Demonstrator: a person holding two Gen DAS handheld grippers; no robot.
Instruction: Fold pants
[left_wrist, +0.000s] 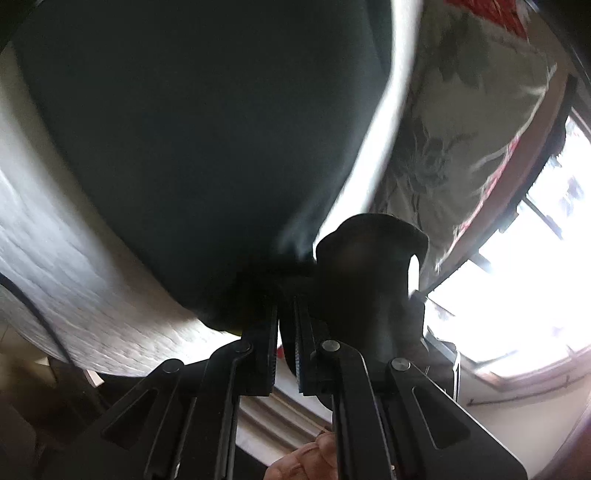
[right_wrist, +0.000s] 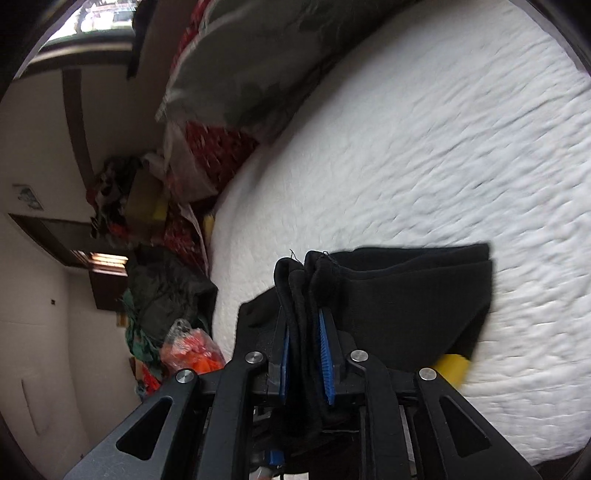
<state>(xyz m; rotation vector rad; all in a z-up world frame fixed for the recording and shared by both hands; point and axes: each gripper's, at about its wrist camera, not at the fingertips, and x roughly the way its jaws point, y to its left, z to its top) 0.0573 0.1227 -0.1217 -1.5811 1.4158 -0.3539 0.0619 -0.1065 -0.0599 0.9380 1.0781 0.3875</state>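
Dark pants (left_wrist: 203, 129) stretch wide across the left wrist view, pulled taut up to my left gripper (left_wrist: 286, 306), which is shut on a bunched edge of the cloth. In the right wrist view, black pants (right_wrist: 406, 295) hang in folded layers over the white bed cover (right_wrist: 443, 147). My right gripper (right_wrist: 304, 317) is shut on a gathered hem, with the cloth filling the gap between its blue pads (right_wrist: 327, 354). The cloth hides both grippers' fingertips.
A floral pillow (right_wrist: 251, 66) and red patterned bedding (right_wrist: 214, 147) lie at the bed's head. A yellow object (right_wrist: 452, 365) peeks out under the pants. Heaped clothes (right_wrist: 166, 288) and an orange bag (right_wrist: 192, 350) sit beside the bed. A bright window (left_wrist: 517, 295) lies to the right; a hand (left_wrist: 306, 458) shows below.
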